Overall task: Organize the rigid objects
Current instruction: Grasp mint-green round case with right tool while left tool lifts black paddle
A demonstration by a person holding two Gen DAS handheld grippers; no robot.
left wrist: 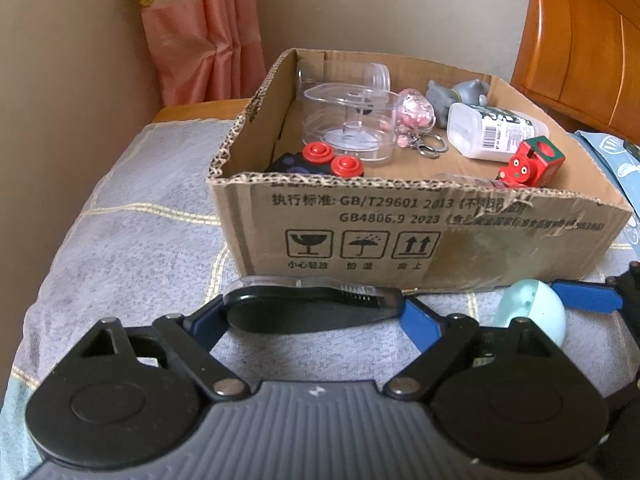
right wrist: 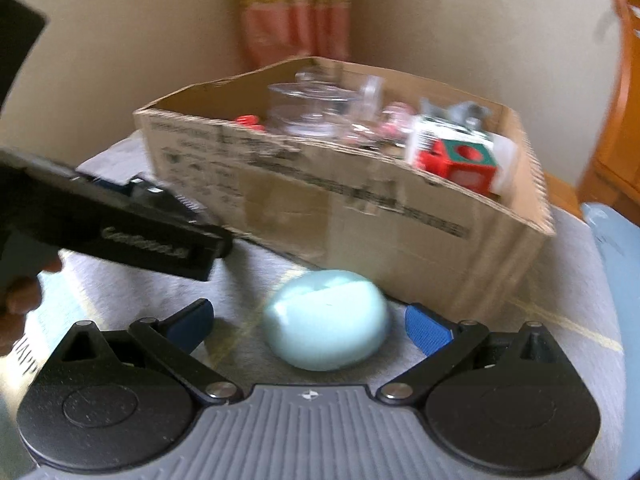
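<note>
My left gripper (left wrist: 312,312) is shut on a black oblong object with a clear lid (left wrist: 308,304), held crosswise just in front of the cardboard box (left wrist: 400,232). It also shows in the right wrist view (right wrist: 168,216). My right gripper (right wrist: 310,322) is open, its blue pads on either side of a pale blue-green rounded object (right wrist: 326,320) that lies on the grey cloth; the pads stand apart from it. That object also shows in the left wrist view (left wrist: 532,312). The box holds a clear plastic container (left wrist: 348,120), a white bottle (left wrist: 488,132), a red toy train (left wrist: 528,164) and red caps (left wrist: 332,158).
The box (right wrist: 360,208) sits on a grey checked cloth (left wrist: 132,240) over a small table. A pink curtain (left wrist: 200,40) hangs behind, a wooden headboard (left wrist: 580,40) stands at the right. A grey toy figure (left wrist: 456,96) and a keychain (left wrist: 416,120) lie in the box.
</note>
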